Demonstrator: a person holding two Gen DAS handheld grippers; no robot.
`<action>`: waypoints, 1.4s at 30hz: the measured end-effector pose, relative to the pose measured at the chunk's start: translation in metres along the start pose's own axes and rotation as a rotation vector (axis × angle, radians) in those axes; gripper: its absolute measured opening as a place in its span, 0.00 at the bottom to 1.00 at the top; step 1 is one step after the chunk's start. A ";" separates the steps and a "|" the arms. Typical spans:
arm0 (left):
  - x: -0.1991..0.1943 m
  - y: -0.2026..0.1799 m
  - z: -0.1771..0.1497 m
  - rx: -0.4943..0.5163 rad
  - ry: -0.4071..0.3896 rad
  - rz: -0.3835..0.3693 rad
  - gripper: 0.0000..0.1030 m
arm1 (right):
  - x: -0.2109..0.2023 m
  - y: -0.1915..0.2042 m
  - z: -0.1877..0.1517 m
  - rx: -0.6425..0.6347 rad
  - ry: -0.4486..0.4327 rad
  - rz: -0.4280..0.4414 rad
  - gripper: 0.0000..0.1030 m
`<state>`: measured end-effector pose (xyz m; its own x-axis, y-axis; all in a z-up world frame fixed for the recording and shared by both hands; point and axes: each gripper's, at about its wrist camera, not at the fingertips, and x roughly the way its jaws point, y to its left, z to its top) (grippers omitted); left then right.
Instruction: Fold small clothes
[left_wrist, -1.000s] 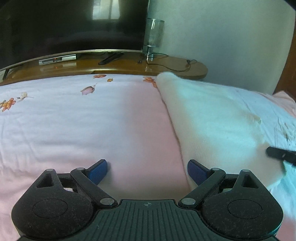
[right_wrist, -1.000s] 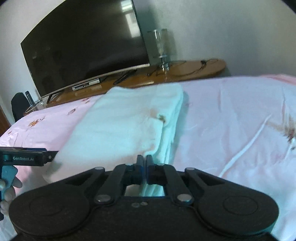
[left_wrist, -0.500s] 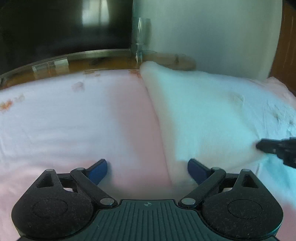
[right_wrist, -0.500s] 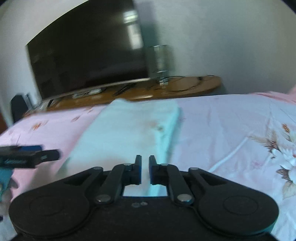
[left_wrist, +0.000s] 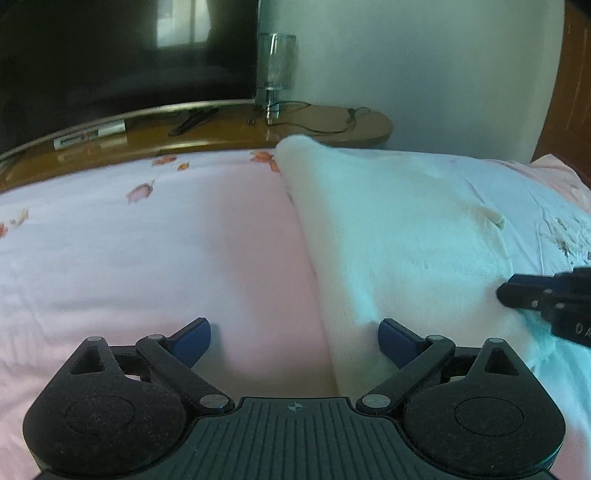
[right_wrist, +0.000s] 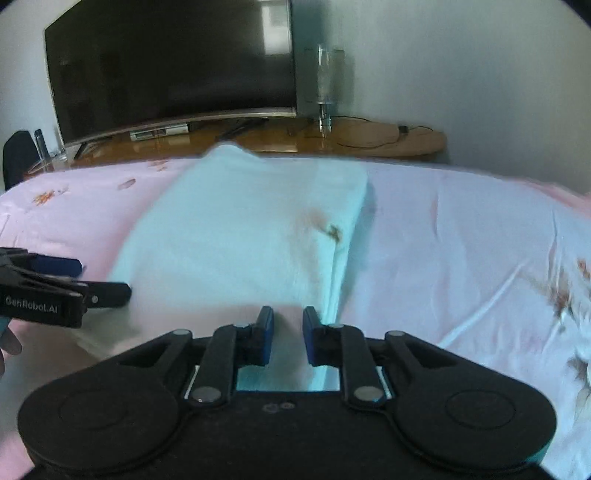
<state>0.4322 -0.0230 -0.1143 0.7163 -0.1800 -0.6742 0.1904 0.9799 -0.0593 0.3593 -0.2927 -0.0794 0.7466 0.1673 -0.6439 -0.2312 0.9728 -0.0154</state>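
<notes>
The folded white garment (right_wrist: 243, 236) is lying flat on the pink floral bedsheet (right_wrist: 461, 236), its long axis running from my near edge away toward the wooden TV console (right_wrist: 369, 138) at the foot of the bed. Its far end is forming a small peak against the console edge; its near end is sitting just in front of my two grippers. A small brownish mark is showing on the top layer near the garment's right edge. That right edge is showing stacked layers.

My left gripper (left_wrist: 294, 338) is hovering low over the sheet with its blue pads (left_wrist: 192, 339) spread wide, holding nothing. The garment's left edge is running between the two pads; the right pad is lying over the cloth, the left one over bare sheet. I cannot tell whether the pads are touching the fabric.

My right gripper (right_wrist: 288, 338) is sitting at the garment's near right corner, fingers parted only narrowly, with nothing pinched between them.

Each gripper is appearing at the side of the other's view, well apart across the garment's near end.

Beyond the bed: a dark curved television (right_wrist: 170, 62), a clear glass vessel (right_wrist: 327, 81) beside it, and a black cable (right_wrist: 369, 133) on the console. A remote (left_wrist: 192, 120) is lying there too.
</notes>
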 end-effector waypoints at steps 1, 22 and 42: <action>0.001 0.000 0.001 0.002 -0.001 -0.003 0.94 | -0.002 -0.001 0.002 -0.007 -0.012 0.000 0.17; 0.053 0.031 0.072 -0.093 0.050 -0.130 1.00 | 0.040 -0.020 0.052 -0.024 -0.074 -0.084 0.17; 0.088 0.061 0.076 -0.315 0.277 -0.572 0.79 | 0.062 -0.133 0.022 0.626 0.091 0.460 0.69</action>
<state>0.5584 0.0145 -0.1214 0.3566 -0.6865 -0.6337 0.2524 0.7239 -0.6421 0.4502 -0.4081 -0.1007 0.6004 0.5885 -0.5415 -0.0897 0.7224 0.6857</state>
